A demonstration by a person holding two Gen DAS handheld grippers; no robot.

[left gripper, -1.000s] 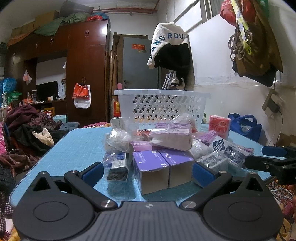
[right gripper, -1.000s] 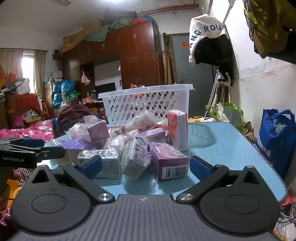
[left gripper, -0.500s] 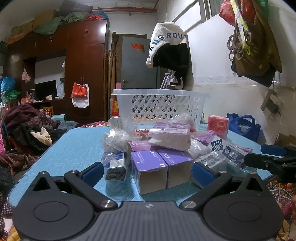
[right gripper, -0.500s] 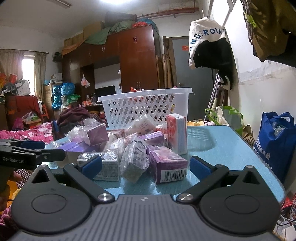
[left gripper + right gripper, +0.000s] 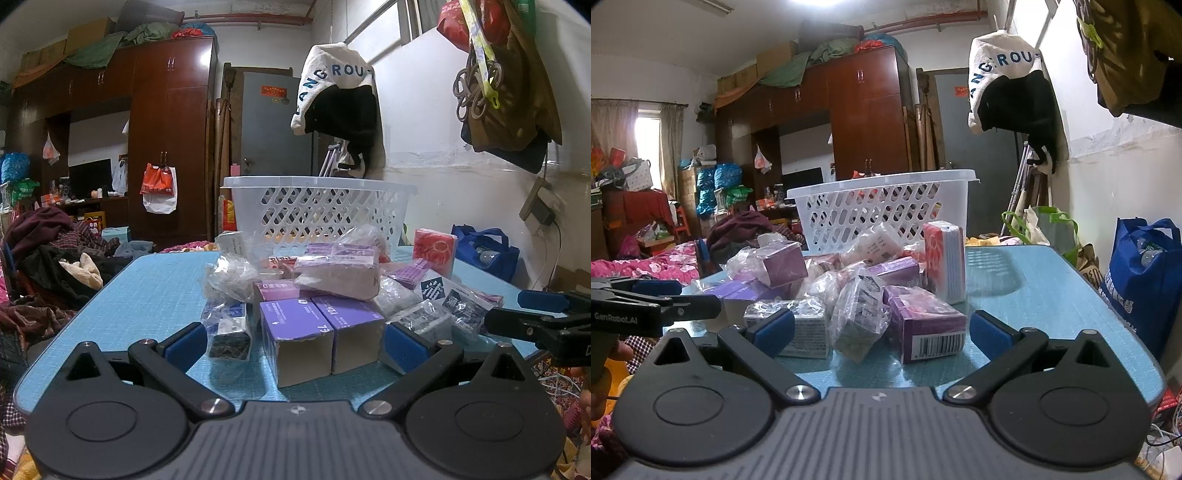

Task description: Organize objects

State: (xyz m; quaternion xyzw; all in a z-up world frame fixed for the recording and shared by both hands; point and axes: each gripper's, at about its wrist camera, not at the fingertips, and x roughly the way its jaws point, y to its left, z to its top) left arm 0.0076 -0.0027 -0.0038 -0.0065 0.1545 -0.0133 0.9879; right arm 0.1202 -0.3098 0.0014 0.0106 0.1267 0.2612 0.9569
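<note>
Boxes and bagged packets (image 5: pixel 317 295) heaped mid-bench (image 5: pixel 147 295), just before white basket (image 5: pixel 317 206). Left gripper (image 5: pixel 291 341) and right gripper (image 5: pixel 882 330) at near edge, jaws spread wide, holding nothing.

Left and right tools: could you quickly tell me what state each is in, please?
Left tool: open, holding nothing.
Right tool: open, holding nothing.

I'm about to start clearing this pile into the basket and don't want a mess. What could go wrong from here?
The wrapped box lies tilted atop the two purple boxes; pulling those first would likely topple it. The loose plastic bags may slip from the jaws or drag neighbours. The upright red-and-white pack could tip if bumped on the way to the white basket.
</note>
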